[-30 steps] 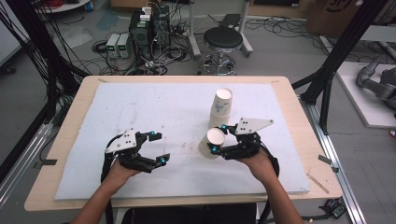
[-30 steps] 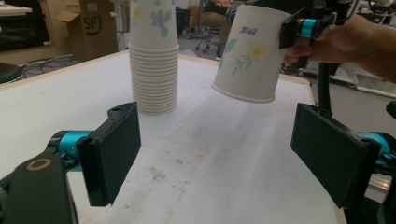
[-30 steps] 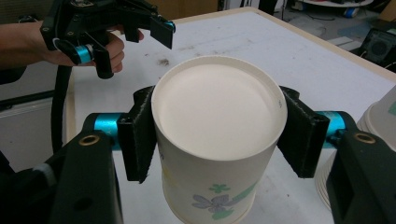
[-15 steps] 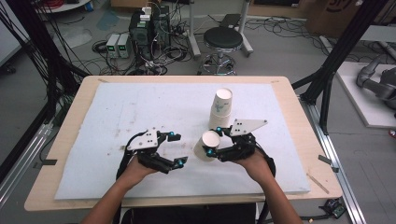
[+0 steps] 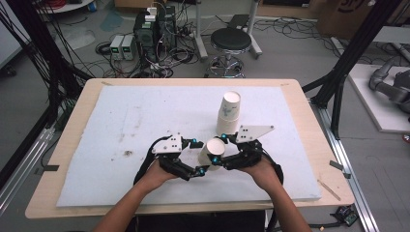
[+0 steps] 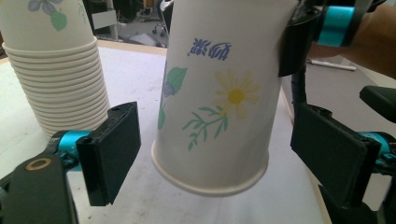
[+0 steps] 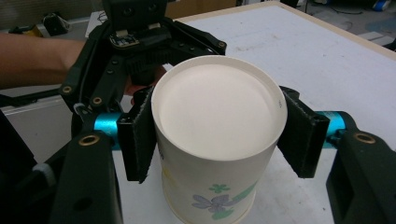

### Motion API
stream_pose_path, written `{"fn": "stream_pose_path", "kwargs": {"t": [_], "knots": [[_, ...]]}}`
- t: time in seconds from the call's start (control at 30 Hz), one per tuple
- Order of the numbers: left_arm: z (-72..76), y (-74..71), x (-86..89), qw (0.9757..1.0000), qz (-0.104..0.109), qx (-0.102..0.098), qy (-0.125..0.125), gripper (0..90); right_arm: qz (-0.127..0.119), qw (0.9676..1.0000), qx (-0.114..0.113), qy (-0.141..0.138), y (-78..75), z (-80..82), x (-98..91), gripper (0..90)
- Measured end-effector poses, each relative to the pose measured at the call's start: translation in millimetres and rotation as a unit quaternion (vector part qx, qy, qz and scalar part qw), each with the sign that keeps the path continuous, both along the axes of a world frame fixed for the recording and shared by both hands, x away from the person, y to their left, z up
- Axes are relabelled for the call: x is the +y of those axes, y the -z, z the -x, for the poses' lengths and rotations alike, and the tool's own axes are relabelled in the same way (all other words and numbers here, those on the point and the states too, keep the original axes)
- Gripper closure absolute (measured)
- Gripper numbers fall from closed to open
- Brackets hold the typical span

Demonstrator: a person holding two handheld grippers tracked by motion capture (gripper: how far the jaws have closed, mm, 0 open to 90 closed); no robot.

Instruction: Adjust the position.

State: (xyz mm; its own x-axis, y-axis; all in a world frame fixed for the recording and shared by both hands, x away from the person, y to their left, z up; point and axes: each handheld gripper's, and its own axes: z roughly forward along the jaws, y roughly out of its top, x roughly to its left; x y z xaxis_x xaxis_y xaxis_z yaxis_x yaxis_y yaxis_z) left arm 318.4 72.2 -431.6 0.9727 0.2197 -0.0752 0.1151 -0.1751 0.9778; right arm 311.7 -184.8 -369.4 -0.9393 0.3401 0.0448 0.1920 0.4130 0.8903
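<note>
High view: a pale wooden table (image 5: 58,159) covered by a white foam sheet (image 5: 145,121), seen from above. Two forearms entering from the bottom edge, each hand holding a black two-jaw gripper. Between them, near the front middle of the sheet, a single paper cup (image 5: 211,152), upside down and tilted, base uppermost. Right gripper (image 5: 218,153) pinching that cup near its base. Left gripper (image 5: 198,156) just beside the cup on its left, jaws spread, one tip above and one below the cup's lower end. Behind the hands, a tall stack of paper cups (image 5: 228,113) standing upside down on the sheet, apart from the held cup. Beyond the table, a round black stool (image 5: 231,39) and tangled cables on a grey floor.

Left gripper view: two black pads spread wide at either side of the frame, not touching anything. Between them, hanging rim-down above the sheet, the single paper cup (image 6: 219,93), printed with a yellow daisy, green leaves and blue characters. At upper right, a black pad of the right gripper pressed against the cup wall. At upper left, the stack of paper cups (image 6: 53,70), many rims nested.

Right gripper view: looking down on the cup's round white base (image 7: 217,107). Both black pads (image 7: 140,135) pressed against the cup wall, left and right. Left gripper (image 7: 135,51) behind the cup, with a forearm at left.
</note>
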Motion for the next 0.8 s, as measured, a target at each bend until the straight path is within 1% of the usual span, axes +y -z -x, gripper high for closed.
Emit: {"fn": "stream_pose_path", "kwargs": {"t": [0.17,0.27,0.37,0.43,0.5,0.53,0.57,0.6,0.63,0.7,0.8], "knots": [[0.0,1.2,-4.2,1.0000,0.000,-0.001,0.009,18.1,-0.007,0.9999,0.004,-0.008,0.5,0.9,3.4,36.7],[0.5,1.0,-4.4,0.9998,0.000,-0.006,0.018,22.5,-0.012,0.9998,0.010,-0.014,1.3,1.3,4.9,36.8],[0.7,0.5,-3.6,0.9997,-0.002,-0.012,0.023,28.0,-0.025,0.9994,0.014,-0.019,2.4,1.0,4.9,37.0],[1.0,0.2,-3.1,0.9996,-0.004,-0.015,0.024,30.6,-0.026,0.9993,0.016,-0.019,2.8,1.4,4.5,37.0],[1.1,-0.3,-1.9,0.9995,-0.009,-0.019,0.025,33.8,-0.030,0.9992,0.022,-0.017,3.6,1.5,3.9,35.5],[1.3,-0.4,-1.6,0.9995,-0.011,-0.017,0.026,34.8,-0.032,0.9991,0.025,-0.016,4.3,1.3,3.6,32.9],[1.4,-0.7,-1.3,0.9993,-0.017,-0.018,0.027,35.2,-0.031,0.9991,0.025,-0.012,5.0,0.8,3.8,24.9],[1.7,-1.5,-1.7,0.9990,-0.027,-0.019,0.029,35.6,-0.025,0.9993,0.026,0.000,5.3,0.6,4.5,16.6],[2.2,-2.9,-2.2,0.9987,-0.037,-0.020,0.031,36.0,-0.022,0.9994,0.028,0.001,5.0,0.5,4.0,16.7],[1.9,-7.2,-2.8,0.9975,-0.058,-0.019,0.036,36.7,-0.018,0.9997,0.018,-0.005,3.2,-0.1,1.9,16.7],[-0.5,-15.4,-3.0,0.9947,-0.091,-0.018,0.042,36.7,0.000,0.9999,0.010,-0.014,-1.3,0.3,-0.3,16.7]]}}
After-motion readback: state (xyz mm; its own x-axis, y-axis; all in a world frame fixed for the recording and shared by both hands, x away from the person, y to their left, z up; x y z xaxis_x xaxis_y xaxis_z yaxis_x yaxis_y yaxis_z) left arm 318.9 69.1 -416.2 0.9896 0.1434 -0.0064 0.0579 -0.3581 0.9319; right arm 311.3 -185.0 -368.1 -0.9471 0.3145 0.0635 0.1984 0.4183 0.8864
